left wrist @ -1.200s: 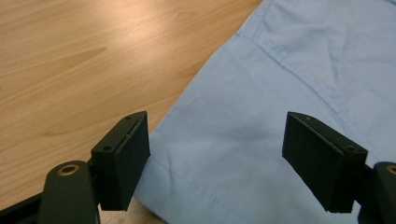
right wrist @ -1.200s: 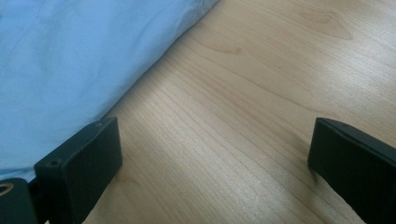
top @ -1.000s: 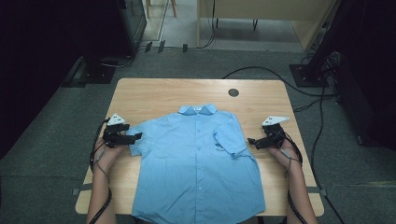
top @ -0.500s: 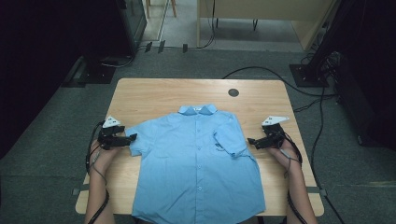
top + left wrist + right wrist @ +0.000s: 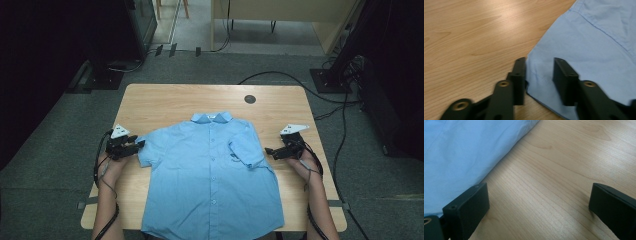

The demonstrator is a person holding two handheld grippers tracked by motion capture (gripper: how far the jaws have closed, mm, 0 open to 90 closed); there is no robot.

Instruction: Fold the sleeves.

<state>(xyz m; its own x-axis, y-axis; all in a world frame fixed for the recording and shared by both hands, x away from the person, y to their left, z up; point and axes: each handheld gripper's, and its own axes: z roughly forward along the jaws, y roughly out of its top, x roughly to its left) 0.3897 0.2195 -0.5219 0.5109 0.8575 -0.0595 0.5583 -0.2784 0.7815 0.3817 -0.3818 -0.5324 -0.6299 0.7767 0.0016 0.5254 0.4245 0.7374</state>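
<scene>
Blue short-sleeved shirt (image 5: pixel 212 180) lies flat, front up & buttoned, in the middle of the worktop (image 5: pixel 170 102), collar pointing to the far edge, hem hanging just over the near edge. Its sleeve on the person's left is spread out sideways; the other sleeve is folded in over the chest.

Left hand-held gripper (image 5: pixel 137 146) sits at the tip of the spread sleeve. In the left gripper view the sleeve's hem corner (image 5: pixel 534 82) runs between the two black jaws, one jaw on bare wood just beside the cloth, the other over the fabric. Jaws have just been closing w/ the cloth between them & now look clenched on the sleeve edge, tho a narrow strip of blue is visible between the pads.

Right hand-held gripper (image 5: pixel 270 150) is on the other side, near the folded sleeve but not touching it. Right gripper view has its jaws wide apart, released, nothing in them: pale wood grain between, shirt fabric (image 5: pixel 461 152) just beside one jaw.

Both forearms come in from the near edge, resting low on the worktop, a cable trailing from each gripper & a grey three-cornered plate on top of each.

Farther out: a small dark round disc (image 5: pixel 250 99) set in the wood near the far edge, grey carpet (image 5: pixel 60 150) around, black cables (image 5: pixel 280 75) across the floor behind.
</scene>
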